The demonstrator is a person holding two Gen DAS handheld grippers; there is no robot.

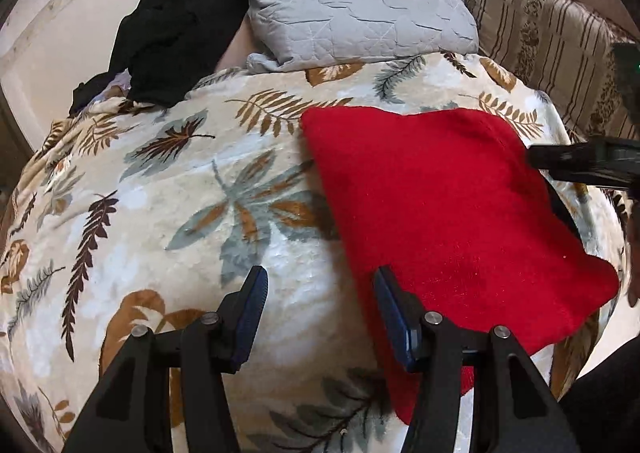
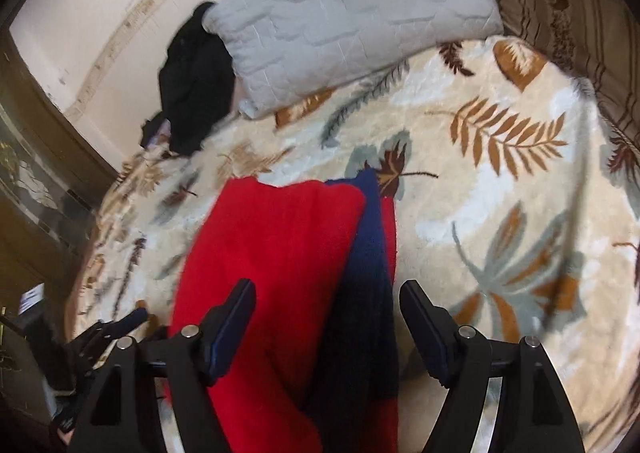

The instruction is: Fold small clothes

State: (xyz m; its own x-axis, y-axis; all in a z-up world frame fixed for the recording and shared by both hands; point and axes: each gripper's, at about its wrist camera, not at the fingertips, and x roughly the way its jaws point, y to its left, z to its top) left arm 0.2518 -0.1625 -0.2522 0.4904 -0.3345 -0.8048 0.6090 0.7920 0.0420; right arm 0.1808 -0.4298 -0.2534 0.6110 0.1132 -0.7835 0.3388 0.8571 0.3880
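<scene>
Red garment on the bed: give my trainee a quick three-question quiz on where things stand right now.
1. True or false: the left tool is clamped on the red garment.
2. Multiple choice: in the right wrist view, which colour shows along the red garment's right side, between the right tool's fingers? A) green B) dark blue C) yellow
3. Short answer: what lies at the head of the leaf-print blanket, beside the black clothes?

Key
1. False: both tools are open and hold nothing.
2. B
3. A grey quilted pillow.
</scene>
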